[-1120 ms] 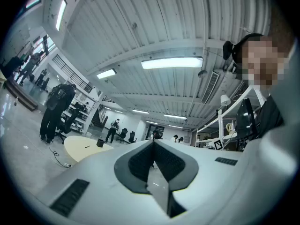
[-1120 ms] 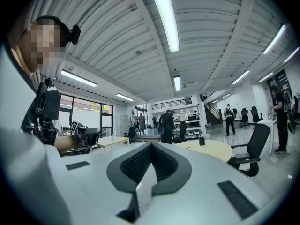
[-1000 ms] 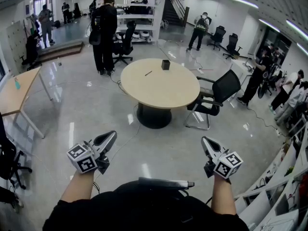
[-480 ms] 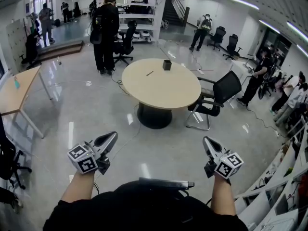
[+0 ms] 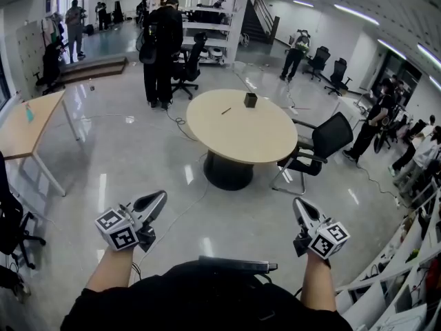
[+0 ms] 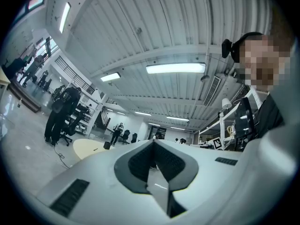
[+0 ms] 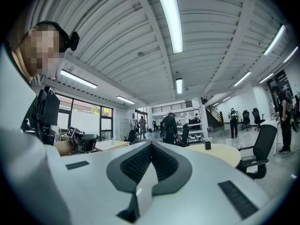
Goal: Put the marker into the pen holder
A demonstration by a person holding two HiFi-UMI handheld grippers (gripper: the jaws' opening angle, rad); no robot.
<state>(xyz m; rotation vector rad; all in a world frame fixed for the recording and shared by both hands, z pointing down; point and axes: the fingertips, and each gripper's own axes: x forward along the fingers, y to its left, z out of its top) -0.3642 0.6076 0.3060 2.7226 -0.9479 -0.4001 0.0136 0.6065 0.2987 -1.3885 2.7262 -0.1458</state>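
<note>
A dark marker [image 5: 225, 110] lies on the round beige table [image 5: 241, 136] well ahead of me across the floor. The black pen holder [image 5: 251, 100] stands near that table's far edge, right of the marker; it also shows small in the left gripper view [image 6: 107, 145] and the right gripper view [image 7: 207, 146]. My left gripper [image 5: 160, 198] is held low at the left, jaws shut and empty. My right gripper [image 5: 299, 204] is low at the right, also shut with nothing in it. Both are far from the table.
A black office chair [image 5: 313, 150] stands at the table's right side. A person in black [image 5: 162, 50] stands beyond the table at the left, others further off. A wooden desk [image 5: 24, 126] runs along the left. Cables [image 5: 180, 205] lie on the glossy floor.
The view has shifted: the table, marker and pen holder now sit slightly lower and further right in the head view. Both grippers stay shut in about the same place.
</note>
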